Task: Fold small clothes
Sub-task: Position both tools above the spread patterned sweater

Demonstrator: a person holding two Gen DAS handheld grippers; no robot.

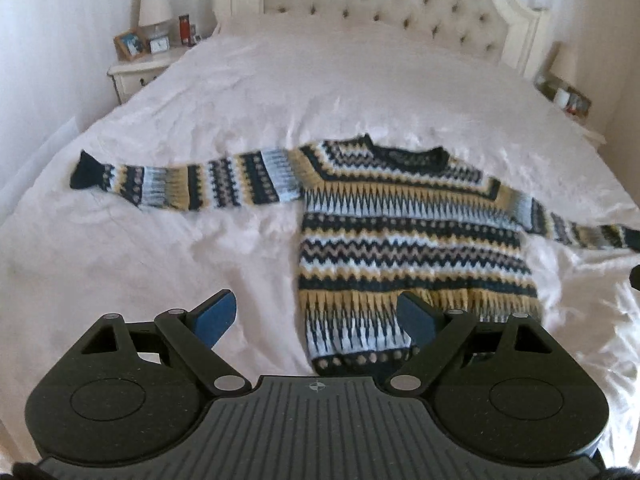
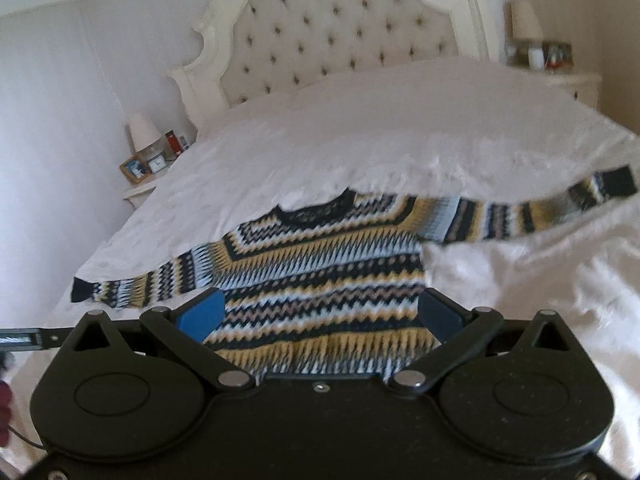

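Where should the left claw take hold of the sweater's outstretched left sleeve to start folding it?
Probably at the dark cuff of the sweater, coming in from the left side of the bed. The sleeve lies flat and straight out from the body, so its free end lifts and carries across most easily. The left claw is open and empty above the hem.

The sweater (image 1: 400,232) lies flat on the bed (image 1: 248,92), sleeves spread to either side — collar toward the headboard (image 1: 380,0) behind it. Left of the headboard stands a nightstand (image 1: 140,68) bearing a lamp (image 1: 154,6); another nightstand (image 2: 576,80) stands right.
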